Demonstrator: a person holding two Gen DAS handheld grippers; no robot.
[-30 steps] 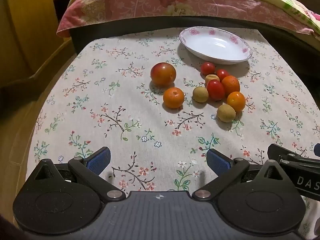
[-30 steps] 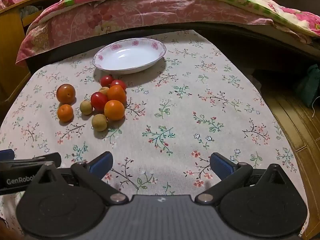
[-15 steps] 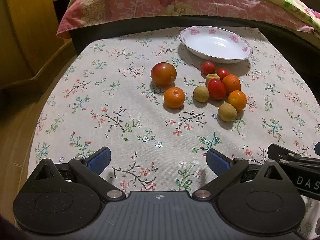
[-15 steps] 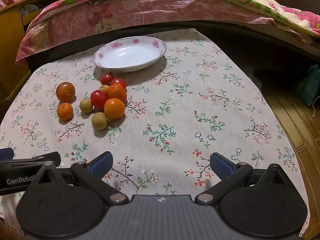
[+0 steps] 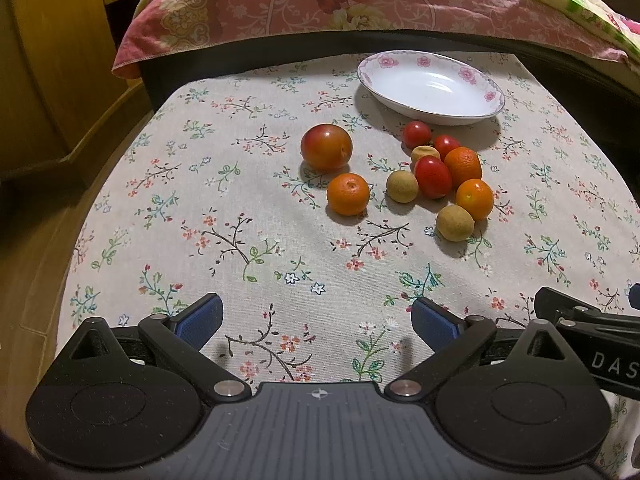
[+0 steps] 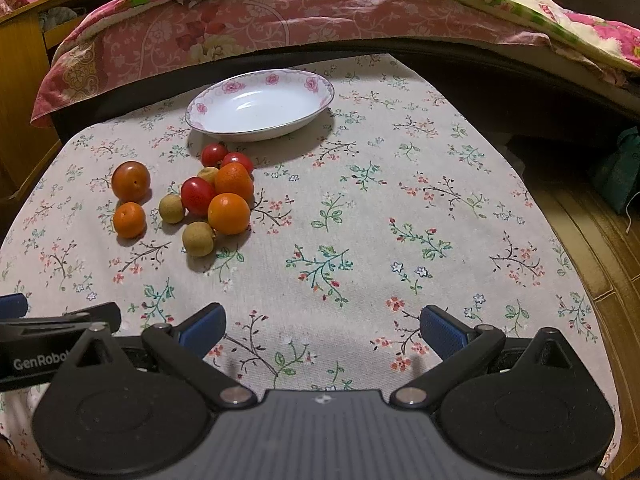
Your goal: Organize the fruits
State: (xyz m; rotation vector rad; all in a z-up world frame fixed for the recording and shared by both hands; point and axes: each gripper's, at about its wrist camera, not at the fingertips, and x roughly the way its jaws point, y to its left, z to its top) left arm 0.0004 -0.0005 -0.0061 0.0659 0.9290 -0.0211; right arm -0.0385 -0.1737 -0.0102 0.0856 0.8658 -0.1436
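A white plate with pink flowers (image 5: 430,88) (image 6: 260,106) stands empty at the far side of the floral tablecloth. In front of it lies a cluster of fruit: a large red-orange fruit (image 5: 326,147) (image 6: 131,181), three oranges such as the nearest (image 5: 348,193) (image 6: 129,219), red tomatoes (image 5: 433,177) (image 6: 198,195) and small tan fruits (image 5: 455,222) (image 6: 198,238). My left gripper (image 5: 316,322) is open and empty above the near cloth. My right gripper (image 6: 322,330) is open and empty, to the right of the left one.
A bed with a pink floral quilt (image 5: 360,4) (image 6: 280,20) runs behind the table. A wooden cabinet (image 5: 44,72) stands left. Wooden floor (image 6: 592,232) lies past the table's right edge, with a green bag (image 6: 618,168) on it.
Both grippers have eased slightly forward toward the fruit; the fruit and plate have not moved. Both grippers stay open.
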